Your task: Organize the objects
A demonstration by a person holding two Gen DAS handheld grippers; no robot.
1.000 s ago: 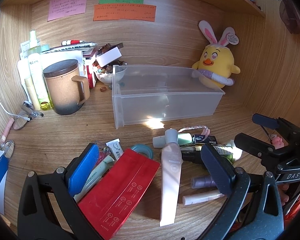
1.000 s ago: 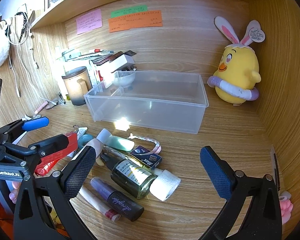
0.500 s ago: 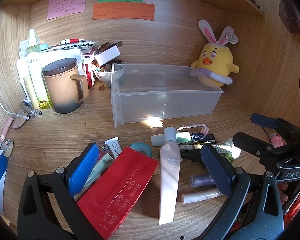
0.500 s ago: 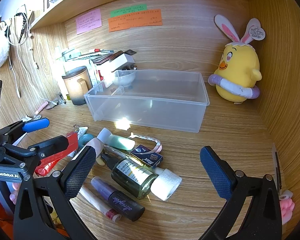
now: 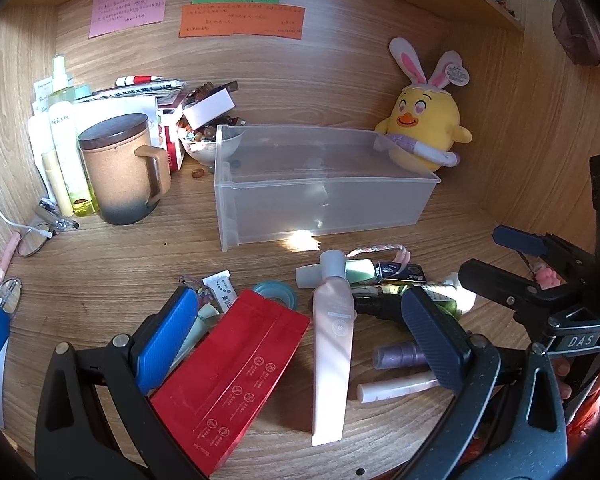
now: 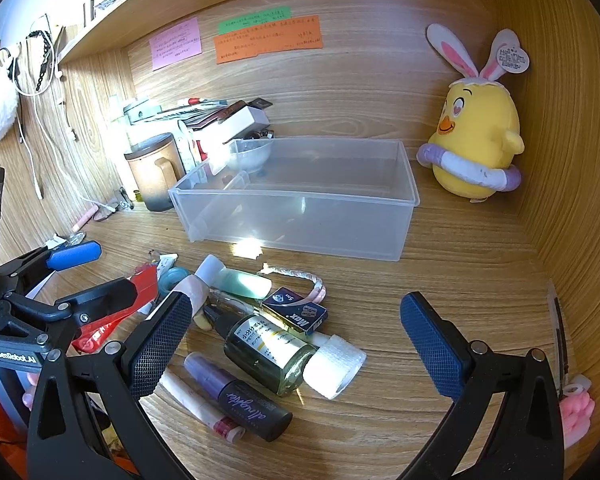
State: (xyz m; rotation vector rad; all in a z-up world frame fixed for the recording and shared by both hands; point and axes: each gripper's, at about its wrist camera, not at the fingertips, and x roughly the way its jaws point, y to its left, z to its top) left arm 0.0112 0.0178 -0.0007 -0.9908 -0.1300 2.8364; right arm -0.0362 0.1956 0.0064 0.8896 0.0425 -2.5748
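Both claws are seen spread wide and empty: the left claw hangs over the red packet and the pink tube; the right claw hangs over the green glass bottle.

The clutter to be sorted is heaped on the table in front of the clear bin, which appears empty and stands near the back wall.

Handling, as judged:
- Green glass bottle: likely the heaviest piece, hard, smooth, breakable. It lies on its side, touching the white roll. A grip across the body is advised, not at the dark neck.
- Purple tube: stiff, round, apt to roll. It lies just beside a pale lipstick-like stick.
- Pink tube: soft, light, flattened at its tail; the firmer cap end is the better hold.
- Red packet: flat, thin, glossy. Little edge is offered; one long side would have to be lifted first.
- Small blue box: light, square-sided, easy to pinch.

Room and edges:
- Open table is noted to the right of the heap, toward the side wall, and between the heap and the bin's front wall.
- The bin's rim must be cleared from above; its mouth is wide.
- The yellow plush chick sits near the bin's right end, the lidded mug well to its left.
- The two claws work close together; crossing paths is a risk.
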